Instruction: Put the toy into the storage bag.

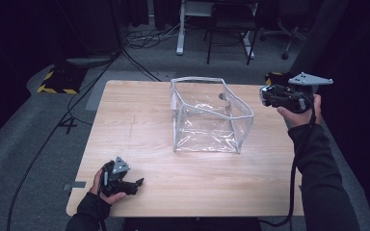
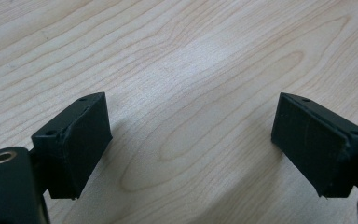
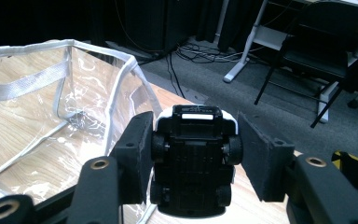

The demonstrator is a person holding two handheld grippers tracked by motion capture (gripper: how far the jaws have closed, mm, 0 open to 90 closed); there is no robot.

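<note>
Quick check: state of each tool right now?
Left tool: open, nothing between its jaws, above the table.
Right tool: closed on a toy car, underside showing.

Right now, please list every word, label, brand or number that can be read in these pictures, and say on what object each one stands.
No text can be read.
Toy car, held underside up in the right gripper: a white plate at its end, with marks too small to read.
Clear bag: no print visible.
Yellow-black striped object on the floor: stripes, no words.

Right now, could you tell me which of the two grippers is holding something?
The right gripper, beside the clear bag, clamps a toy car; the left gripper is open over bare table.
</note>
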